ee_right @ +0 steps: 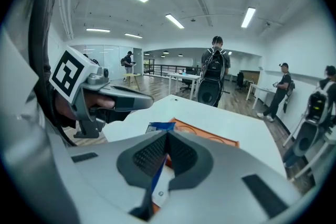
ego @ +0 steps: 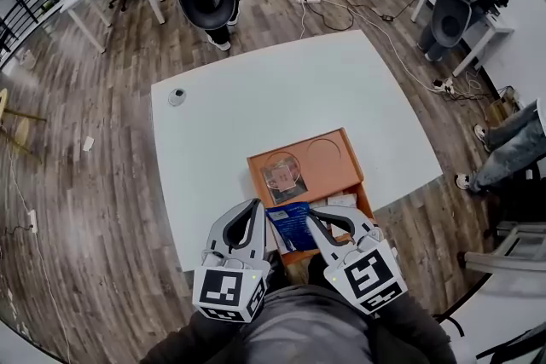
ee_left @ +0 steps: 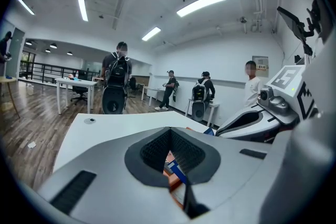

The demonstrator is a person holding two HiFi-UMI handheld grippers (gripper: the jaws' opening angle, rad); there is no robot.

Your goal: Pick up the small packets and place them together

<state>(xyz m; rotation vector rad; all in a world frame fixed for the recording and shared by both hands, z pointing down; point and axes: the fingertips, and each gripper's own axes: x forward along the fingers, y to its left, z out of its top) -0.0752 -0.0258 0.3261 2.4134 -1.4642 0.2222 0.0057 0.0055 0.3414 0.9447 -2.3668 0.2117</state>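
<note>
Closest to the head camera are the marker cubes of both grippers, held side by side over the near edge of the white table (ego: 256, 98). The right gripper (ego: 312, 219) has its jaws pressed together on a thin blue packet (ego: 288, 228). The packet stands edge-on in the jaw line and juts out past the tips toward the left gripper (ego: 253, 209), its long axis running roughly along the jaws. The left gripper's jaws are also together, apparently on nothing, just beside the packet's free end, so it is the nearer one should a second grip be needed. Directly ahead of and below both sets of tips lies the orange tray (ego: 337, 170). A clear-wrapped packet (ego: 280, 173) sits in its left round recess, ahead of the right gripper's tips, and pale packets (ego: 343, 201) lie just to that gripper's right at the tray's near corner. My guess is the blue packet should go beside those. Nothing stands between, though the left gripper crowds the way. A small round object (ego: 177, 96) lies well apart, far left.
</note>
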